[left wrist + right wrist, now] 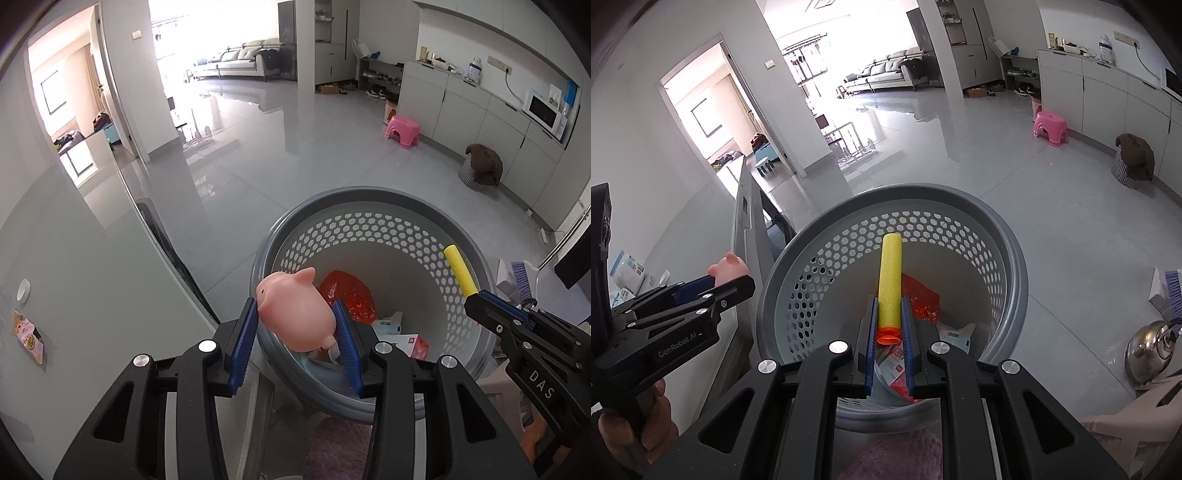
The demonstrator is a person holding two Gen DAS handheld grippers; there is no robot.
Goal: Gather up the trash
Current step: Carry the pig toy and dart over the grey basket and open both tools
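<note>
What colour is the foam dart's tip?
Orange, on a yellow foam dart held by the right gripper; clearest in the right wrist view.

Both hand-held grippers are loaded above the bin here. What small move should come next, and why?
Probably open the left hand-held gripper to drop the pink pig toy. It is pinched between the blue pads above the gray perforated bin, which already holds a red wrapper. The right hand-held gripper, holding the yellow foam dart over the same opening, could release next.

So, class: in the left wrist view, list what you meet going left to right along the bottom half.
White round cap → pink snack packet → pink rubber pig held by the left gripper → red crinkled wrapper → yellow foam dart → right gripper.
</note>
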